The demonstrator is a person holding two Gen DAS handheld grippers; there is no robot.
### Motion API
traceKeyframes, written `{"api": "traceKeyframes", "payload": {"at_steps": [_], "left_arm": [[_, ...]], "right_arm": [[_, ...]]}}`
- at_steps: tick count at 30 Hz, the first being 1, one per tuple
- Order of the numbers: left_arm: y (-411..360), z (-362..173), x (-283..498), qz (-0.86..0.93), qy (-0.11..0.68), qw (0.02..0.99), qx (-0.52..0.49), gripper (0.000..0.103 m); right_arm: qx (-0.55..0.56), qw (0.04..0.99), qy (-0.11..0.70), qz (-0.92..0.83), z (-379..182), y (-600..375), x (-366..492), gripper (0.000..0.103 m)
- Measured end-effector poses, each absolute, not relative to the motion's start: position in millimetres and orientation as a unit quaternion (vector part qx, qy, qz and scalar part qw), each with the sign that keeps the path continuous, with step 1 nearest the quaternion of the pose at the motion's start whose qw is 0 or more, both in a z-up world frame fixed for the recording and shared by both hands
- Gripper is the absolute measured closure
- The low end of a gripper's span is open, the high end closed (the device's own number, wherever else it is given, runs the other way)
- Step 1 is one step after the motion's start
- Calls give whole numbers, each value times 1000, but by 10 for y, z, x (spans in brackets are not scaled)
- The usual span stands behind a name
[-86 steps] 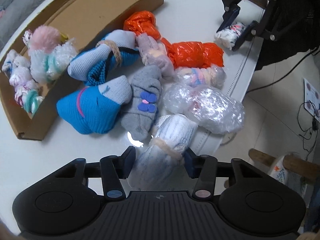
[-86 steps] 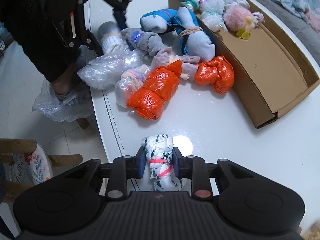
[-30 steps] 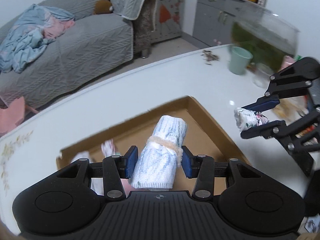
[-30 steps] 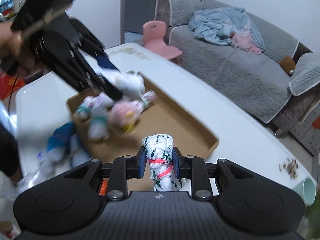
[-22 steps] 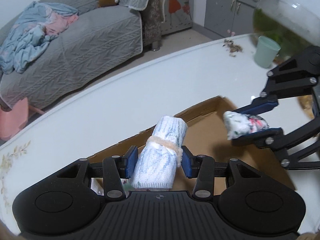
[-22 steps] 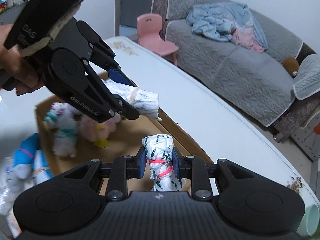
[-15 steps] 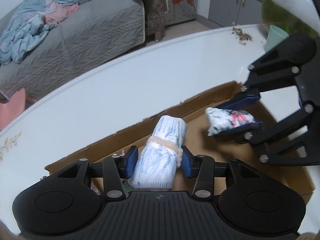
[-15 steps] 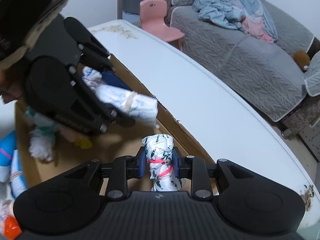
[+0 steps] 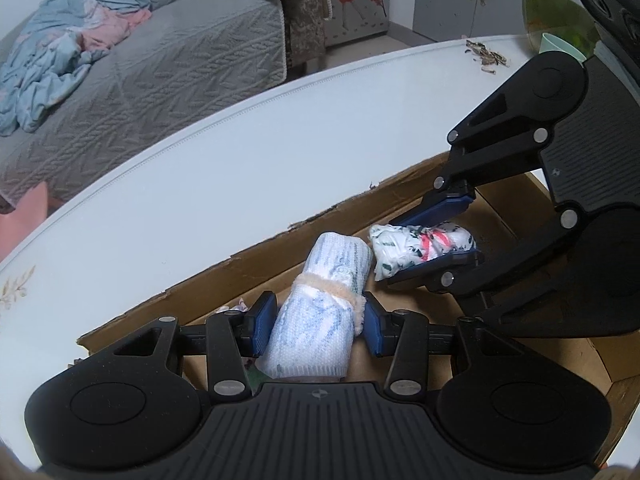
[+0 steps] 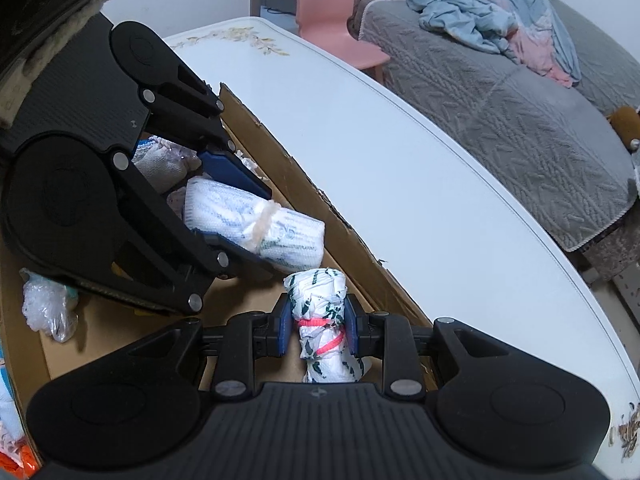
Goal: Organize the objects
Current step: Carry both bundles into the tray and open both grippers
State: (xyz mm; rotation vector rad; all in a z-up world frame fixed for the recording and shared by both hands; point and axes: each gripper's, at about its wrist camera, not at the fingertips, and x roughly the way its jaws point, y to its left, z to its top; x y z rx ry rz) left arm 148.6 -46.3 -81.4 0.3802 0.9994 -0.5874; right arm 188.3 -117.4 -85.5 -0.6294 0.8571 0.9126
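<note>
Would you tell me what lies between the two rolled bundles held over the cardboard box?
Nothing: in the left wrist view only a narrow gap of bare box floor separates the blue-white roll from the leaf-print bundle.

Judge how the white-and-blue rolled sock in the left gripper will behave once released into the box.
The sock roll looks soft, so it should land quietly. Its round shape may roll slightly. The band around it probably keeps it from unrolling.

Two grippers [image 9: 316,322] [image 10: 316,330], two rolled bundles [image 9: 320,304] [image 10: 320,328] (one apiece), one cardboard box [image 9: 280,256].
</note>
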Motion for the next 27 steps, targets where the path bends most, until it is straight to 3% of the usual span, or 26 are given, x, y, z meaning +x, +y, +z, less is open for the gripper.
{"api": "traceKeyframes", "payload": {"at_steps": [11, 19, 21, 27], "left_arm": [[-487, -840, 1476, -267, 469, 822, 183, 50], [-455, -833, 1501, -250, 470, 826, 185, 32], [-445, -813, 1496, -247, 468, 828, 184, 29], [-467, -748, 1446, -246, 464, 831, 185, 21]], "right_arm": [[-295, 758, 401, 420, -927, -1110, 2009, 78], [-302, 757, 403, 416, -906, -1071, 2040, 74], [-306, 757, 403, 414, -896, -1073, 2040, 68], [-307, 756, 405, 414, -850, -1092, 2031, 65]]}}
